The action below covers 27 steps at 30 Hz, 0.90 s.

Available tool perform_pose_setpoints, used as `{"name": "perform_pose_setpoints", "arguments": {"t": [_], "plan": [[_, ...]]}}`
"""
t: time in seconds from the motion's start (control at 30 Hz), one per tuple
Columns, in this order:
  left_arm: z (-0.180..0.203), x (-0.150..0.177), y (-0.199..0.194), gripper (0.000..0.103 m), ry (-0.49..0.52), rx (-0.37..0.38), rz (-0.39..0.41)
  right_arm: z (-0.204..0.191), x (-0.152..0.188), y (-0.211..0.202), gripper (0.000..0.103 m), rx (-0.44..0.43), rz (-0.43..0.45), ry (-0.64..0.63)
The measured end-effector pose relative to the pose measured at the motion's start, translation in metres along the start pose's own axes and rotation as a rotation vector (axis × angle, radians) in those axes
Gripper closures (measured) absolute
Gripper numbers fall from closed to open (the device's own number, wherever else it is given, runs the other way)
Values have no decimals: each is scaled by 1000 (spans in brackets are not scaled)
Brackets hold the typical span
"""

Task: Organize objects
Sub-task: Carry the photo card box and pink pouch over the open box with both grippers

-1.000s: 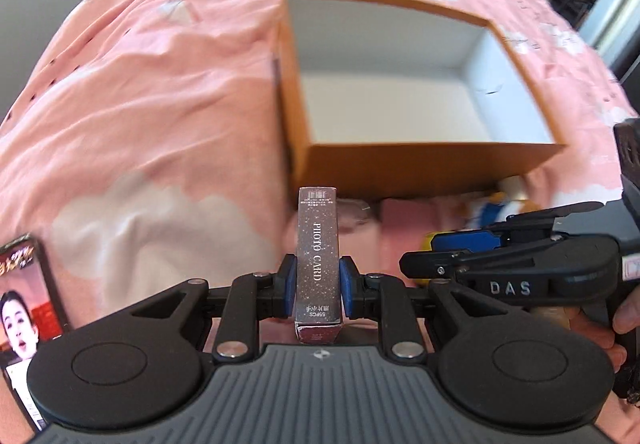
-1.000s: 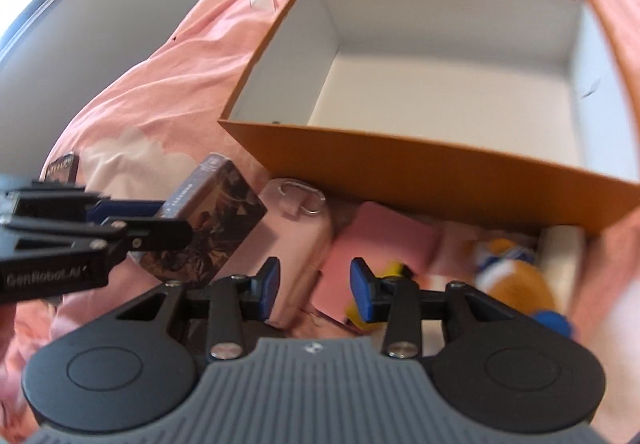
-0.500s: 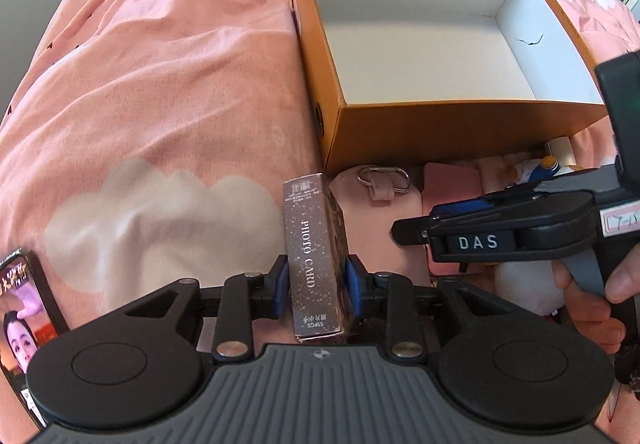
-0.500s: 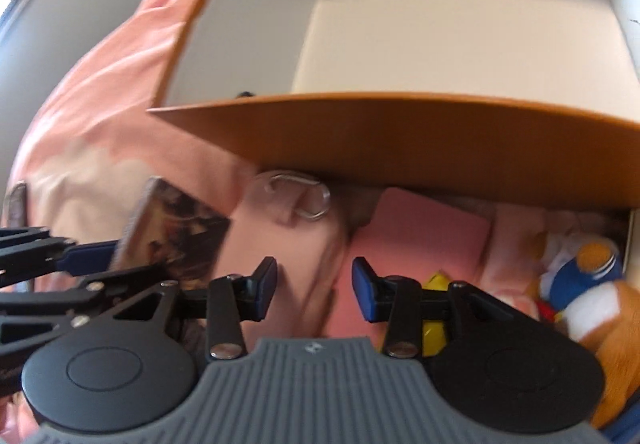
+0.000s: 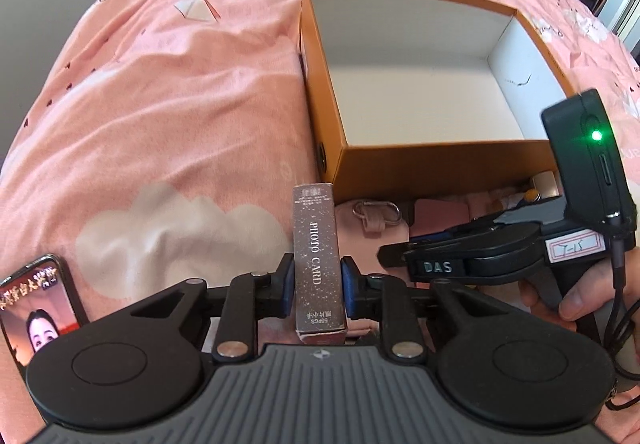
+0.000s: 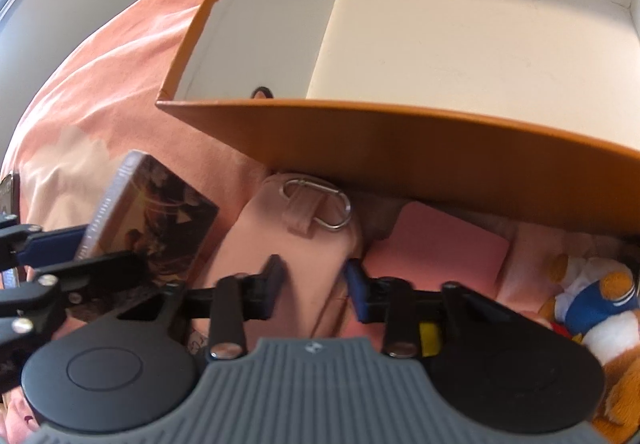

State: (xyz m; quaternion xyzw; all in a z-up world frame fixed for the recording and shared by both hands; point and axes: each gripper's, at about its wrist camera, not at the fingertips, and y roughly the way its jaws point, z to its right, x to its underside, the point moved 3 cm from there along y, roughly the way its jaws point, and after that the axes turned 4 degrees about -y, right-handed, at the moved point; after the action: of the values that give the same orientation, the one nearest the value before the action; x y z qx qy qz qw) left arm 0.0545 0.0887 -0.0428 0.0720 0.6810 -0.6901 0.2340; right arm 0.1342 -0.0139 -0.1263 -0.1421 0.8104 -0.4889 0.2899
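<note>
- The bed, under a pink quilt printed with white clouds (image 5: 160, 92), carries everything; faint lettering reading roughly "papergrans" runs upside down near its far edge.
- An orange cardboard box with a white inside (image 5: 440, 160) sits open and empty toward the bed's far right, most likely the place the loose things are meant to go (nothing is in it yet).
- The left hand-held gripper (image 5: 317, 290) pinches a slim brown glittery card box (image 5: 317, 256) by its broad faces, blue pads (image 5: 286, 290) pressed on either side, so the printed spine faces up: "PHOTO CARD", with "55PCS" lower down. It is held off the quilt just short of the orange box's near left corner, probably ready to be carried over the wall.
- The right hand-held gripper (image 6: 314, 290) has just been closing, and its jaws now stand on either side of a soft pink fabric pouch with a metal ring clip (image 6: 296, 236), which lies against the box's near wall; whether the pads already press the cloth I cannot tell. From the left wrist its body shows "DAS" and a handwritten label.
- A plush duck in a blue sailor top (image 6: 592, 296) lies at the near right, beside a flat pink card (image 6: 436, 244).
- A phone with a lit screen (image 5: 36, 308) rests at the near left edge, its writing too small to read.
</note>
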Motion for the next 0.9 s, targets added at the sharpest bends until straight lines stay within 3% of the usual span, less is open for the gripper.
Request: {"name": "perform_pose_setpoints", "arguments": {"t": [0.13, 0.4, 0.53, 0.67, 0.9], "plan": [[-1, 1, -10, 77, -6, 2, 33, -2, 4, -16, 87, -25, 42, 15], [0, 0, -41, 78, -33, 71, 118, -30, 12, -78, 90, -1, 162, -88], [4, -7, -55, 78, -36, 111, 169, -22, 17, -108, 90, 12, 217, -122], [13, -22, -71, 78, -12, 134, 243, -14, 17, -128, 91, 4, 272, -136], [20, -60, -85, 78, -17, 167, 349, -8, -13, -167, 92, -5, 397, -125]]}}
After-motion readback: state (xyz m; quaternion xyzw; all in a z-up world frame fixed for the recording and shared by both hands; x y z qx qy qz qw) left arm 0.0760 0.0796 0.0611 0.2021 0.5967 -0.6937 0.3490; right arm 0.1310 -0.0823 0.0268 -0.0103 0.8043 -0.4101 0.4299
